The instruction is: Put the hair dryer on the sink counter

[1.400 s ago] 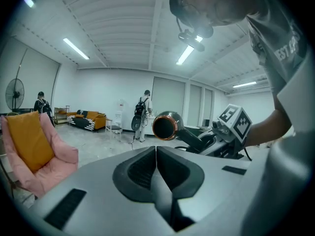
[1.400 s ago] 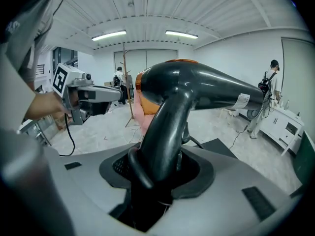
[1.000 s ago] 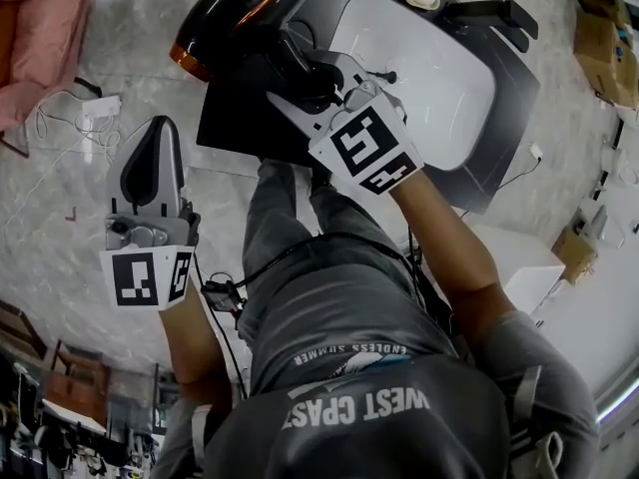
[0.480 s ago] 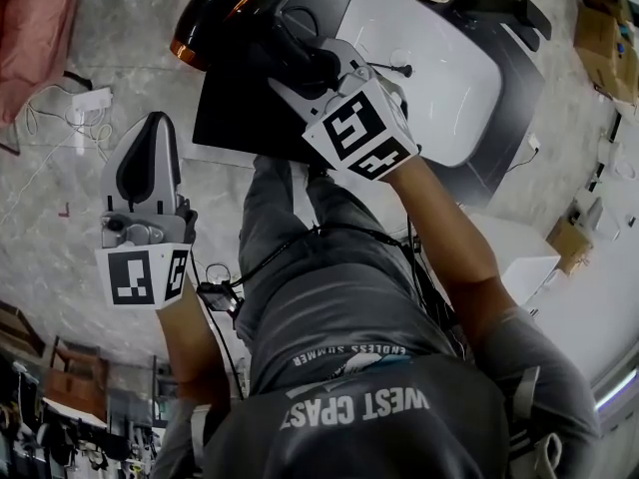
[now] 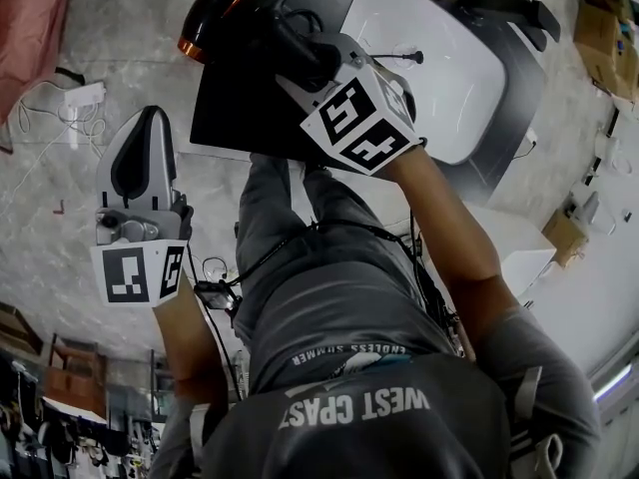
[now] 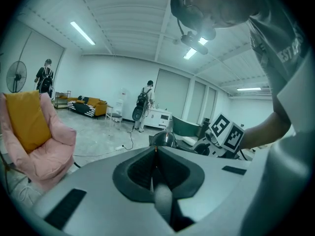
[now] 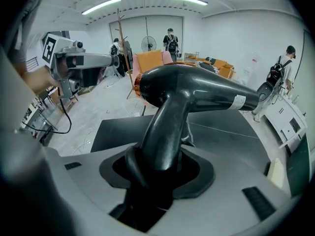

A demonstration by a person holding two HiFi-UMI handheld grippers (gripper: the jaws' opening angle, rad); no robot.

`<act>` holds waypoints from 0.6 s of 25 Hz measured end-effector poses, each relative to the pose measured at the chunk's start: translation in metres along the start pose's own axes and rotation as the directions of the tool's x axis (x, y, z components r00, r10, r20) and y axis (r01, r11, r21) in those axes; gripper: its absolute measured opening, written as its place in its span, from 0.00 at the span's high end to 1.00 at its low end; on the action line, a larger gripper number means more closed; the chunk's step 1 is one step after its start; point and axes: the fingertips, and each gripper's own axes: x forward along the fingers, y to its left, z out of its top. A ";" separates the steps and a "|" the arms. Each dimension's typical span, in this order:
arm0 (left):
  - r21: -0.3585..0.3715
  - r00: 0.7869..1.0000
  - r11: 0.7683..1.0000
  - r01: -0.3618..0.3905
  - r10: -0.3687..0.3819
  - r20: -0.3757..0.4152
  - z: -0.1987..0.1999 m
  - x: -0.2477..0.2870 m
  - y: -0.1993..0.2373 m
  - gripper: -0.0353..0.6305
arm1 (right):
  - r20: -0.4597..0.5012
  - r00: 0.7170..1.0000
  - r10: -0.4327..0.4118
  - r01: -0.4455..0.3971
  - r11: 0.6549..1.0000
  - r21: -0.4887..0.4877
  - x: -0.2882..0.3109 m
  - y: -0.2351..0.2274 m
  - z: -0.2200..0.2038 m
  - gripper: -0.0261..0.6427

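Note:
The hair dryer [image 5: 235, 3] is glossy black with an orange rim at its nozzle. My right gripper [image 5: 300, 58] is shut on its handle and holds it over the left part of the black sink counter [image 5: 240, 118]. In the right gripper view the hair dryer [image 7: 197, 90] stands up from between the jaws of the right gripper [image 7: 157, 166], its barrel lying crosswise above the counter [image 7: 231, 132]. My left gripper [image 5: 148, 123] hangs over the floor left of the counter. Its jaws meet and hold nothing, as the left gripper [image 6: 155, 151] shows in its own view.
A white basin [image 5: 439, 78] is set in the counter's right part, with a black faucet [image 5: 509, 13] behind it. Cardboard boxes [image 5: 599, 38] lie at far right. A pink chair [image 5: 30, 18] and cables [image 5: 80, 98] are on the floor at left. People stand far back in the room.
My right gripper has sunk toward the counter with the hair dryer and tipped further down. The left gripper has dropped a little. Neither gripper's jaws have changed.

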 end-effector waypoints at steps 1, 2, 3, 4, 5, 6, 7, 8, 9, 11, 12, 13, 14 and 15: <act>-0.002 1.000 1.000 -0.001 0.001 -0.002 -0.001 0.001 0.001 0.91 | -0.010 1.000 0.009 -0.009 1.000 0.005 0.002 0.001 -0.003 0.67; -0.004 1.000 1.000 -0.003 0.003 -0.004 -0.002 0.002 0.002 0.92 | -0.021 1.000 0.016 -0.015 1.000 0.010 0.004 0.001 -0.007 0.67; -0.005 1.000 1.000 -0.004 0.004 -0.005 -0.003 0.004 0.002 0.91 | -0.031 0.999 0.020 -0.019 1.000 0.013 0.005 0.001 -0.010 0.67; -0.007 1.000 1.000 -0.006 0.006 -0.006 -0.004 0.005 0.003 0.92 | -0.039 0.999 0.022 -0.022 1.000 0.014 0.006 0.001 -0.011 0.67; -0.009 1.000 1.000 -0.007 0.007 -0.007 -0.005 0.006 0.004 0.91 | -0.044 0.999 0.025 -0.024 1.000 0.013 0.007 0.001 -0.012 0.67; -0.010 1.000 1.000 -0.008 0.008 -0.008 -0.006 0.007 0.005 0.92 | -0.049 0.998 0.028 -0.027 1.000 0.013 0.009 0.001 -0.013 0.66; -0.012 1.000 1.000 -0.008 0.008 -0.010 -0.006 0.007 0.006 0.91 | -0.057 0.998 0.031 -0.030 0.999 0.014 0.010 0.001 -0.013 0.66; -0.013 1.000 1.000 -0.008 0.008 -0.011 -0.007 0.008 0.007 0.91 | -0.067 0.997 0.034 -0.033 0.999 0.016 0.011 0.001 -0.014 0.66; -0.015 1.000 1.000 -0.008 0.008 -0.012 -0.007 0.009 0.007 0.92 | -0.079 0.996 0.037 -0.035 0.999 0.019 0.013 0.001 -0.015 0.66; -0.017 1.000 1.000 -0.009 0.008 -0.012 -0.007 0.009 0.007 0.92 | -0.101 0.994 0.043 -0.041 0.999 0.024 0.014 0.002 -0.018 0.66; -0.018 1.000 1.000 -0.009 0.009 -0.010 -0.006 0.009 0.007 0.92 | -0.111 0.993 0.046 -0.044 0.999 0.028 0.015 0.002 -0.019 0.65; -0.018 1.000 1.000 -0.009 0.009 -0.009 -0.006 0.010 0.007 0.92 | -0.121 0.991 0.050 -0.047 0.998 0.031 0.016 0.002 -0.020 0.65; -0.018 1.000 1.000 -0.010 0.010 -0.008 -0.006 0.010 0.007 0.91 | -0.130 0.990 0.053 -0.049 0.998 0.034 0.017 0.002 -0.021 0.65; -0.018 1.000 1.000 -0.010 0.010 -0.008 -0.005 0.011 0.007 0.91 | -0.138 0.989 0.055 -0.050 0.998 0.035 0.017 0.002 -0.022 0.64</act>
